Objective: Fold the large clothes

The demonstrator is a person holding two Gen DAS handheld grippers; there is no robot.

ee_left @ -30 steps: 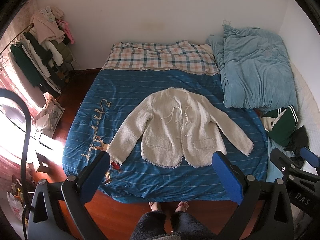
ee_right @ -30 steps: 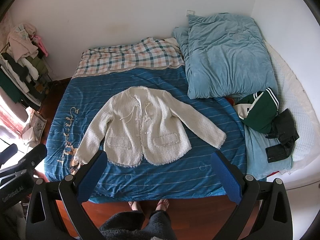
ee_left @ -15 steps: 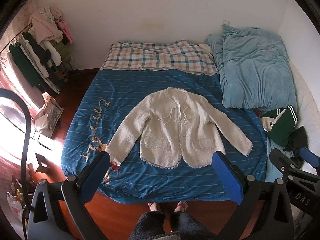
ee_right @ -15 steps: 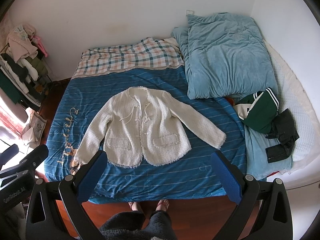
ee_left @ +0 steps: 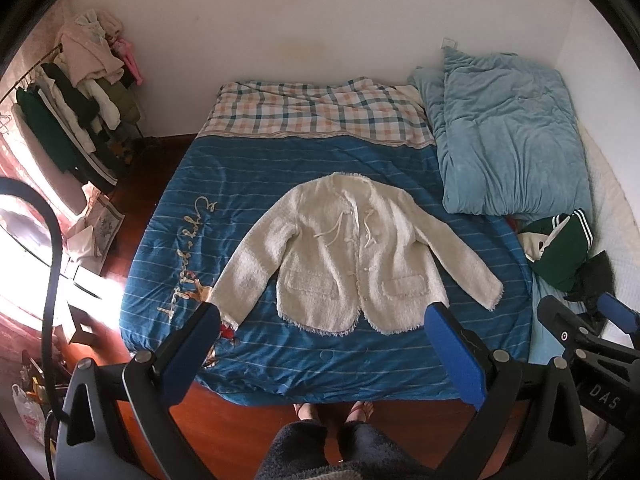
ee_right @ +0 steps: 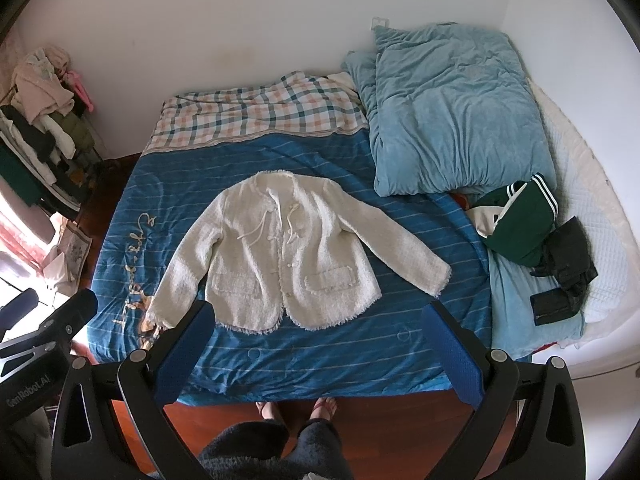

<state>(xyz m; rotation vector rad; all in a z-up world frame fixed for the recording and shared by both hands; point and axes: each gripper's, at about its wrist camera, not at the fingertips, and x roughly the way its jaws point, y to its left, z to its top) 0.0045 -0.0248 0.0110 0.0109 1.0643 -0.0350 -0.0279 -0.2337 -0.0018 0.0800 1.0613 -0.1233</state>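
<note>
Hovering wide apart and empty: left gripper [ee_left: 322, 346], right gripper [ee_right: 316, 342]. Lying flat just beyond both sets of fingertips, sleeves spread: cream woolly tweed jacket [ee_left: 356, 256], on the blue striped quilt [ee_left: 280, 352]. Likely handling soft, fairly thick, not slippery; pinching cuffs or fringed hem probably best. Leaving open quilt all round; crowding further right, rumpled pale-blue duvet [ee_right: 452, 112].

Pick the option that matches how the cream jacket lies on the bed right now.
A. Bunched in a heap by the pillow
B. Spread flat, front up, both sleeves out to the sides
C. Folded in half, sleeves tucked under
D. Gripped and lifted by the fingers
B: the cream jacket lies flat on the blue bedspread, front up, sleeves angled outward; both grippers are open and clear of it.
</note>
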